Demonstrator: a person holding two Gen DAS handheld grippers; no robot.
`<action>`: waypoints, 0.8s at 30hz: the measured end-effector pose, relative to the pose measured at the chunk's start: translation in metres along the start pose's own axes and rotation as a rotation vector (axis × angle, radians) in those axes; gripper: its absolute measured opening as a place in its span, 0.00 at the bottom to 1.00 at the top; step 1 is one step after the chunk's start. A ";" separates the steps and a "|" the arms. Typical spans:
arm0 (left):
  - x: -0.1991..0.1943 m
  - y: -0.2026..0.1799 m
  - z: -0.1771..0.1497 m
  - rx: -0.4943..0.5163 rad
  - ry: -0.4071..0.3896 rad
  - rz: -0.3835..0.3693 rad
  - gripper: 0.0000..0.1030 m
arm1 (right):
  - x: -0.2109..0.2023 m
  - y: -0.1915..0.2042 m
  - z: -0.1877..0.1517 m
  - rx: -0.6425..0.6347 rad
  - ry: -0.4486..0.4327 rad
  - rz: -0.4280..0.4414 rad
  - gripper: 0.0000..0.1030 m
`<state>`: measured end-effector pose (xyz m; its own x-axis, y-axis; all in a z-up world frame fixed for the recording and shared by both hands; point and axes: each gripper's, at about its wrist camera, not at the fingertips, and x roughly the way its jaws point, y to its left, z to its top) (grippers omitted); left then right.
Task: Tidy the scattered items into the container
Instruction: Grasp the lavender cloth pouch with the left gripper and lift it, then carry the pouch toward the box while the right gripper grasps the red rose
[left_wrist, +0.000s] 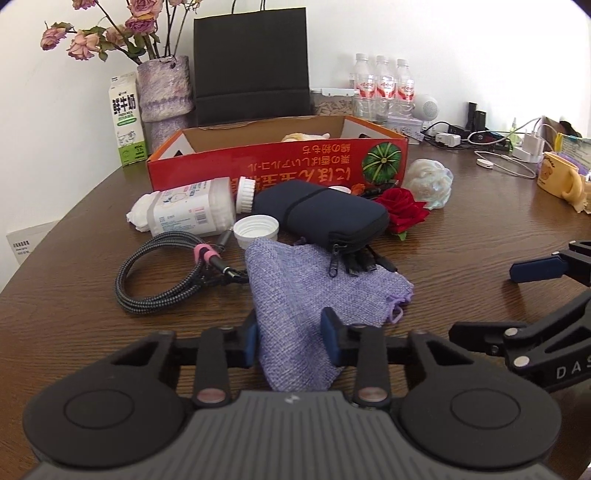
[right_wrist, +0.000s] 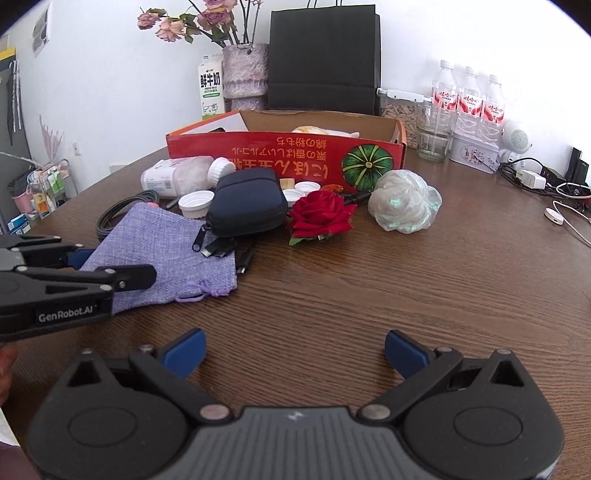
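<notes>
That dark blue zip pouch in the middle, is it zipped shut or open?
Open, at least partly. The dark blue pouch gapes at its near end, zipper pull dangling, and black cable plugs spill out onto the purple cloth bag.

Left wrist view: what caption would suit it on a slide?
Left gripper straddles a purple pouch before the red box.
</notes>
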<state>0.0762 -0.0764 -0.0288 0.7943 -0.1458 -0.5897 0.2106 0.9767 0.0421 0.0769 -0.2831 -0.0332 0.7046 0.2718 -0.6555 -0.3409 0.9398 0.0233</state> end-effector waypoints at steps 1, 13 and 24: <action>0.000 0.001 0.000 -0.004 0.002 -0.015 0.20 | 0.000 0.000 0.000 0.001 0.000 -0.001 1.00; -0.025 0.021 0.018 -0.099 -0.089 -0.137 0.07 | 0.000 0.000 0.000 -0.001 0.001 -0.004 1.00; -0.057 0.043 0.052 -0.116 -0.244 -0.102 0.07 | 0.000 0.001 0.013 -0.025 -0.028 -0.015 1.00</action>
<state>0.0696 -0.0345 0.0483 0.8890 -0.2646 -0.3738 0.2415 0.9643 -0.1083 0.0842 -0.2800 -0.0233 0.7270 0.2636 -0.6340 -0.3449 0.9386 -0.0052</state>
